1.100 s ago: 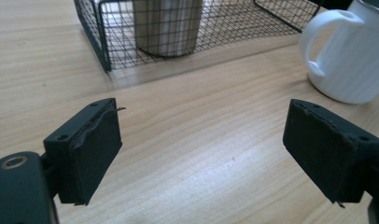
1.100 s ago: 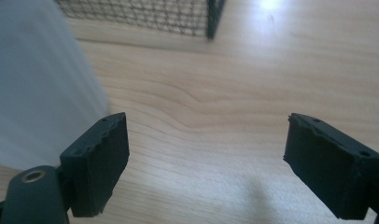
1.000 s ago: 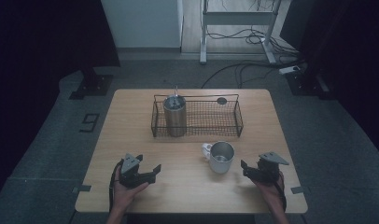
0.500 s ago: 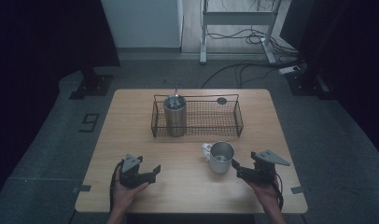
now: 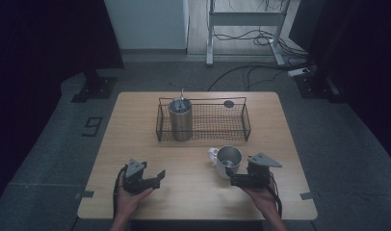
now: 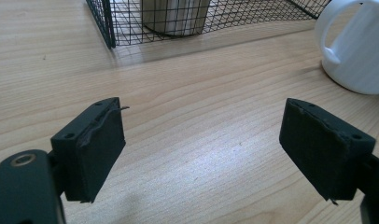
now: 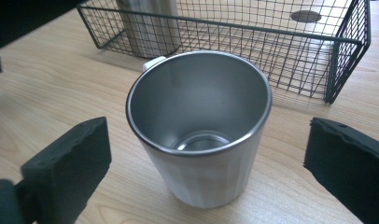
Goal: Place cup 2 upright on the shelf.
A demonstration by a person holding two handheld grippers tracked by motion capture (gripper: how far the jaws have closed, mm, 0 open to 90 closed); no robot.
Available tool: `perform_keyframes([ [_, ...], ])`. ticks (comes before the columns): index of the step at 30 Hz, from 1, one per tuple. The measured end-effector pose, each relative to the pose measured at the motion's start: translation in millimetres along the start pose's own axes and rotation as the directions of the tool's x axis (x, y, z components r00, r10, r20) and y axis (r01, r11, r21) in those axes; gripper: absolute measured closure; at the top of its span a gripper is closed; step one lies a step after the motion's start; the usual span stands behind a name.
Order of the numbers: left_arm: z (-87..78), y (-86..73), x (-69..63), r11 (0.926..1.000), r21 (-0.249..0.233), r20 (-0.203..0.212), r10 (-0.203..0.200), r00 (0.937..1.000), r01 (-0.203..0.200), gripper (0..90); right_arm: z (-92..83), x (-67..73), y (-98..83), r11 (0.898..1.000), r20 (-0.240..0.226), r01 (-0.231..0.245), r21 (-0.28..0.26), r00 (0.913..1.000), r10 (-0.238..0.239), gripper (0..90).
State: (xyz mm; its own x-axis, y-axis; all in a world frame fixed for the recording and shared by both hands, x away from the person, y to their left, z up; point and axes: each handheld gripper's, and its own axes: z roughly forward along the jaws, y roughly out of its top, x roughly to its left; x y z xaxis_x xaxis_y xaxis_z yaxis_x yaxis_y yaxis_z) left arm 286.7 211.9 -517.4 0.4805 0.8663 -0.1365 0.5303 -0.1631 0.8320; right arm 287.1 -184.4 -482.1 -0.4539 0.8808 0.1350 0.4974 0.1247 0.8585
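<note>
A white mug with a steel inside [image 5: 227,160] [image 7: 200,128] stands upright on the table, in front of a black wire basket [image 5: 217,126] [image 7: 290,56]. A steel tumbler [image 5: 180,118] stands in the basket's left end. My right gripper [image 5: 233,180] [image 7: 206,172] is open, with a jaw on either side of the mug and neither touching it. The mug's handle [image 6: 328,35] points left. Near the front left of the table, my left gripper [image 5: 159,178] [image 6: 201,149] is open over bare wood, with nothing between its jaws.
The wooden table [image 5: 136,139] has free room at its left and along its front edge. A small dark disc [image 5: 228,103] lies at the back right of the basket. Cables and a desk frame [image 5: 241,19] are on the floor beyond the table.
My right gripper has moved left and forward to the mug, and its jaws now flank the mug. The left gripper has stayed where it was.
</note>
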Motion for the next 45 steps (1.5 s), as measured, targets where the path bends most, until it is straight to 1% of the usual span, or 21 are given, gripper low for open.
perform_keyframes([
  [2, 0.5, -0.3, 0.1, 1.0, 0.004, 0.009, -0.008, 0.9999, 0.008, 14.4, 4.3, 2.2, 1.0, 1.0, 0.005, 0.013, 0.013, 0.9999, -0.013, 0.0],
  [4, 1.6, -1.1, 0.2, 0.9999, 0.009, 0.02, -0.013, 0.9997, 0.013, 14.6, 9.7, 4.7, 3.4, 1.0, -0.001, 0.008, 0.029, 1.0, -0.008, 0.0],
  [5, 2.0, -1.3, 0.2, 0.9998, 0.013, 0.025, -0.015, 0.9996, 0.015, 14.8, 12.1, 5.7, 4.9, 0.999, 0.012, 0.019, 0.032, 0.9997, -0.019, 0.0],
  [8, 3.5, -2.0, 0.1, 0.9996, 0.021, 0.035, -0.019, 0.9992, 0.018, 14.8, 18.4, 7.1, 8.0, 0.999, 0.046, 0.024, 0.038, 0.9986, -0.026, 0.0],
  [12, 4.2, -1.9, 0.7, 0.9991, 0.026, 0.017, -0.034, 0.9993, 0.034, 14.7, 27.6, 10.6, 9.9, 0.998, 0.052, 0.043, 0.049, 0.9976, -0.045, 0.0],
  [15, 3.8, -2.2, 1.6, 0.9987, 0.025, 0.017, -0.045, 0.9988, 0.045, 14.7, 37.3, 13.6, 12.1, 0.997, 0.056, 0.052, 0.056, 0.9969, -0.055, 0.0],
  [16, 3.6, -2.3, 2.0, 0.9986, 0.024, 0.017, -0.048, 0.9987, 0.048, 14.7, 41.0, 14.7, 13.0, 0.997, 0.06, 0.055, 0.06, 0.9964, -0.059, 0.0],
  [18, 3.3, -2.5, 2.3, 0.9985, 0.025, 0.017, -0.049, 0.9987, 0.048, 14.8, 48.7, 16.2, 14.0, 0.995, 0.085, 0.074, 0.068, 0.9932, -0.08, 0.0],
  [20, 3.4, -2.7, 2.6, 0.9984, 0.026, 0.018, -0.05, 0.9986, 0.049, 14.8, 55.1, 17.1, 13.5, 0.994, 0.091, 0.077, 0.072, 0.9923, -0.084, 0.0],
  [21, 3.5, -2.9, 2.7, 0.9984, 0.027, 0.019, -0.05, 0.9985, 0.05, 14.8, 57.4, 17.0, 12.7, 0.994, 0.093, 0.077, 0.077, 0.9921, -0.084, 0.9],
  [22, 3.7, -3.2, 2.9, 0.9984, 0.028, 0.019, -0.05, 0.9986, 0.05, 14.8, 59.0, 17.1, 11.7, 0.994, 0.104, 0.078, 0.077, 0.9909, -0.085, 3.8],
  [23, 4.1, -3.6, 2.9, 0.9983, 0.026, 0.015, -0.052, 0.9985, 0.051, 14.8, 59.8, 17.8, 10.4, 0.993, 0.13, 0.094, 0.072, 0.9862, -0.103, 5.1],
  [24, 4.2, -4.0, 3.0, 0.9983, 0.026, 0.011, -0.053, 0.9985, 0.053, 14.7, 59.9, 17.8, 9.5, 0.991, 0.131, 0.11, 0.069, 0.9842, -0.119, 5.2],
  [25, 4.3, -4.3, 3.2, 0.9982, 0.025, 0.01, -0.056, 0.9984, 0.055, 14.8, 59.7, 17.1, 9.4, 0.992, 0.125, 0.105, 0.067, 0.9857, -0.113, 5.3],
  [29, 4.7, -5.1, 2.4, 0.998, 0.025, 0.009, -0.058, 0.9983, 0.058, 14.8, 59.6, 17.2, 8.0, 0.993, 0.128, 0.109, 0.055, 0.9851, -0.115, 5.5],
  [34, 7.8, -6.6, -0.8, 0.9983, 0.034, 0.015, -0.047, 0.9988, 0.047, 14.8, 58.7, 16.9, 6.6, 0.993, 0.121, 0.114, 0.044, 0.9856, -0.118, 5.7],
  [45, 11.3, -8.9, -2.7, 0.998, 0.046, 0.019, -0.044, 0.9989, 0.043, 14.9, 56.1, 16.8, 6.0, 0.991, 0.101, 0.123, 0.048, 0.9867, -0.127, 5.7],
])
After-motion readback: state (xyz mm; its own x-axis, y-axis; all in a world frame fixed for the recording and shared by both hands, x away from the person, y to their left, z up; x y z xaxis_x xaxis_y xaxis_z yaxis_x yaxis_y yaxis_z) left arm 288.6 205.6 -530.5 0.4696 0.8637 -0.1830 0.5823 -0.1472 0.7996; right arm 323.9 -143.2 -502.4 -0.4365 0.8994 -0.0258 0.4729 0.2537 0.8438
